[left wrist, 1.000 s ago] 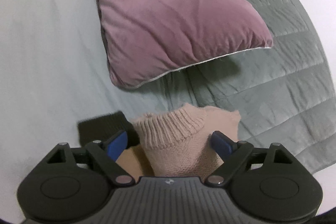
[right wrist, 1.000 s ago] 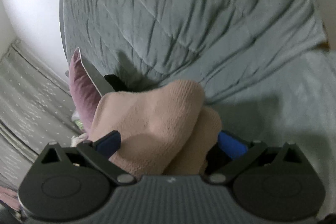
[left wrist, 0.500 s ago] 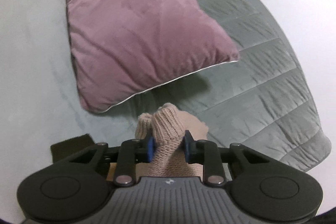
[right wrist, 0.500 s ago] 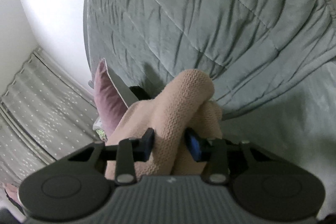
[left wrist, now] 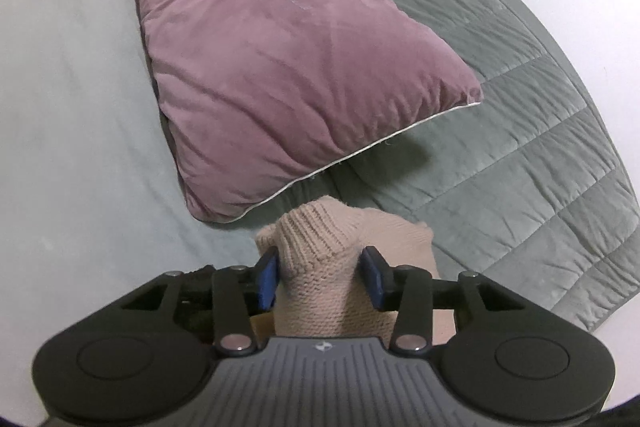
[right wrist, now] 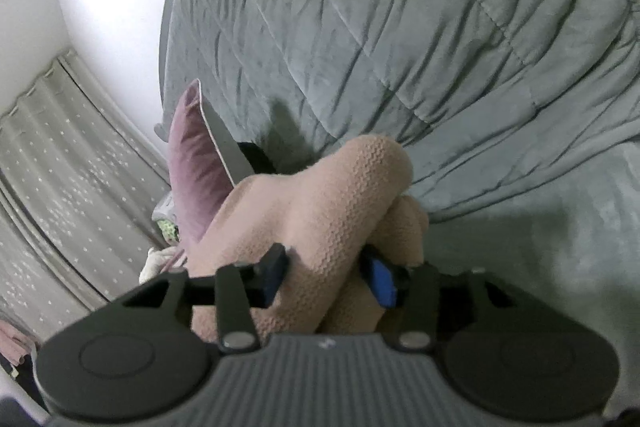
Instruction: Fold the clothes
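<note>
We see the fold at an early stage, with a pink knitted sweater (left wrist: 320, 267) gathered in both tools and nowhere laid flat. The left tongs (left wrist: 320, 277) have the ribbed cuff or hem end between their blue pads (left wrist: 267, 279); their jaws have just been opening a little after a tighter squeeze, yet the left pad meets the knit and the bunch stands held, so we read a loosened grip on the sweater. The right tongs (right wrist: 326, 277) likewise clasp a thick fold of the same garment (right wrist: 320, 219), their jaws having just eased open, the pads pressed into the knit. The sweater lies bunched near the front of the bed (left wrist: 72, 147), just before the corner of a mauve pillow (left wrist: 280, 79) and beside the grey quilt (left wrist: 520, 155). By our judgement no crease is yet set: spreading, folding and smoothing all remain.
</note>
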Demonstrator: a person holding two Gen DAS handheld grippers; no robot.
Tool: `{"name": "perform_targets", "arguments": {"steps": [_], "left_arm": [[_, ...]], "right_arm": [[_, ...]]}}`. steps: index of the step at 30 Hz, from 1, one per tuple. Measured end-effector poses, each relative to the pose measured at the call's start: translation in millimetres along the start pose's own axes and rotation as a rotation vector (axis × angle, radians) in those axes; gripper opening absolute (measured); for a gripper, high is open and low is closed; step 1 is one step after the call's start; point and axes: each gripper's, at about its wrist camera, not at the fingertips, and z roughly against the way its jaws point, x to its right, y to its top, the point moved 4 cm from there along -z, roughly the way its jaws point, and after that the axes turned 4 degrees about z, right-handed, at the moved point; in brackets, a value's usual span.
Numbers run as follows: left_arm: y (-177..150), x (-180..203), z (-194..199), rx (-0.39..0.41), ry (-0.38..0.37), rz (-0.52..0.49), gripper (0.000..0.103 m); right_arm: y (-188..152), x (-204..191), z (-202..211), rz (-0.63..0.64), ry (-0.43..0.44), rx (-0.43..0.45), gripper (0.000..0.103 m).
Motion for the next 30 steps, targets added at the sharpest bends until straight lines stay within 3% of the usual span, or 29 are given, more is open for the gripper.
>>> {"name": "perform_targets", "arguments": {"steps": [3, 4, 7, 13, 22, 30], "left_arm": [[3, 8, 4, 0.009, 0.018, -0.029, 0.054], [4, 11, 6, 0.016, 0.022, -0.038, 0.056], [6, 19, 13, 0.046, 0.028, -0.056, 0.063], [0, 42, 25, 0.043, 0.121, -0.201, 0.067], [-22, 76, 47, -0.007, 0.241, -0.372, 0.073], [-47, 92, 73, -0.057, 0.332, -0.465, 0.092]], "right_arm": [[3, -1, 3, -0.007, 0.003, 0.005, 0.066], [5, -3, 5, 0.0, 0.005, 0.017, 0.077], [10, -12, 12, 0.04, 0.003, 0.054, 0.086], [16, -33, 31, 0.134, -0.022, 0.105, 0.093], [18, -59, 54, 0.159, -0.004, 0.088, 0.103], [14, -79, 70, 0.167, -0.012, 0.027, 0.103]]}}
